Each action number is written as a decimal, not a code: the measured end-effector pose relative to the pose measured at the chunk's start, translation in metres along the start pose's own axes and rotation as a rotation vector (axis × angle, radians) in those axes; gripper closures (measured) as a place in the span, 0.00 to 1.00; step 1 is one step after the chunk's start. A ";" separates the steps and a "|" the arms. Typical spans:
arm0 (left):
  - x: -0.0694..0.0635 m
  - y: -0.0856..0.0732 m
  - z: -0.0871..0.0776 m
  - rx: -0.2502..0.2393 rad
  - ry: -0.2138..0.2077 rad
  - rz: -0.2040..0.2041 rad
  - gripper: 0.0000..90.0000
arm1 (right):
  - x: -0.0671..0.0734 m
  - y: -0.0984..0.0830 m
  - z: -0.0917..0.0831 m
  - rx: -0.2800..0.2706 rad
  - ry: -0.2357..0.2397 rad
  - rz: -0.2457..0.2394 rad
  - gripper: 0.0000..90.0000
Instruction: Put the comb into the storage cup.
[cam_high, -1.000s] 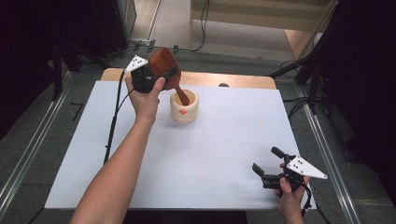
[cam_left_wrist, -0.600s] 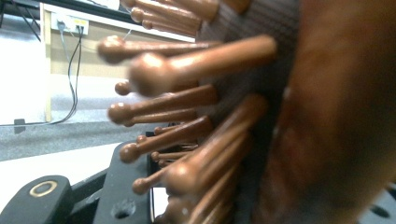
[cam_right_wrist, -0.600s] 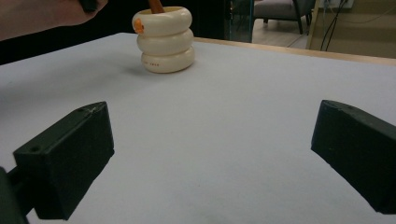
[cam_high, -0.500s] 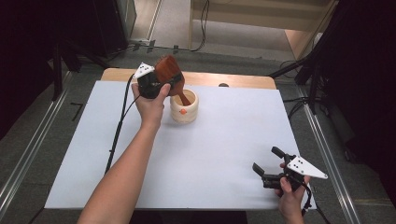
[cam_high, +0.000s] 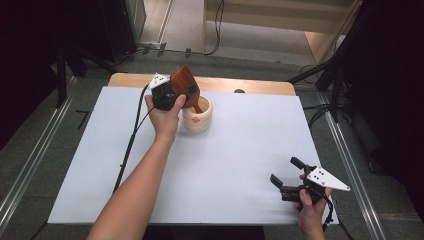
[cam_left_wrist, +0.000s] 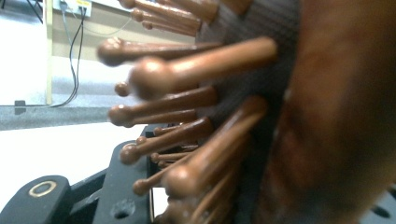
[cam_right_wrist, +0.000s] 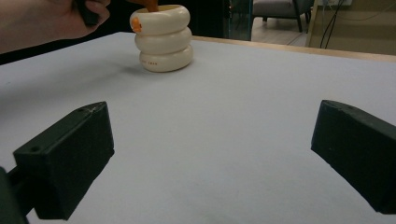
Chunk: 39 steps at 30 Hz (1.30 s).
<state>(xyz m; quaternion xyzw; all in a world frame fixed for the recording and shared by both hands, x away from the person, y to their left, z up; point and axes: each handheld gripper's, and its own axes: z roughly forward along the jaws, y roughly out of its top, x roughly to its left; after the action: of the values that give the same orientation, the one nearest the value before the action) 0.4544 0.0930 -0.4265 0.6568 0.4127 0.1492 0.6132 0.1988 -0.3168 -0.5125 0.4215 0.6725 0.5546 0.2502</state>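
The left gripper (cam_high: 176, 95) holds a brush (cam_high: 183, 85) made of brown wood; its fingers are closed on the head of the brush. In the left gripper view the round-tipped wooden pins (cam_left_wrist: 187, 105) of the brush stand out to the left, very close to the camera, and the smooth back (cam_left_wrist: 341, 116) of the head is at the right. The brush is tilted, with the head up and the handle (cam_high: 198, 106) going down into the cup (cam_high: 197, 115).

The cup is cream-white and looks like three rings stacked one on another. It stands upright on the far part of the counter (cam_high: 240, 150), just beside the left hand (cam_high: 162, 117). A small orange mark (cam_right_wrist: 136, 24) is on its top ring. In the right gripper view the orange-brown handle comes out of the mouth of the cup. I cannot tell if anything else is inside the cup.

The right gripper (cam_high: 290, 177) is at the near right corner of the counter, well apart from the cup. Its fingers are wide apart and nothing is between them; in the right gripper view they point toward the cup (cam_right_wrist: 163, 39).
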 end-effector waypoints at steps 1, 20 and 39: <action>0.000 -0.001 0.001 0.006 0.004 0.005 0.58 | 0.000 0.000 0.000 0.000 -0.001 0.000 0.00; 0.015 -0.005 0.004 0.046 0.007 -0.066 0.52 | 0.000 0.000 0.001 0.005 0.000 0.004 0.00; 0.014 -0.002 -0.001 0.085 0.031 -0.022 0.13 | 0.000 0.000 0.002 0.005 0.000 0.000 0.00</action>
<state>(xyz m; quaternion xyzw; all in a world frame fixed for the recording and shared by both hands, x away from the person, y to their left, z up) 0.4611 0.1035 -0.4327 0.6752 0.4352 0.1349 0.5801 0.2004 -0.3163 -0.5129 0.4218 0.6738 0.5530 0.2493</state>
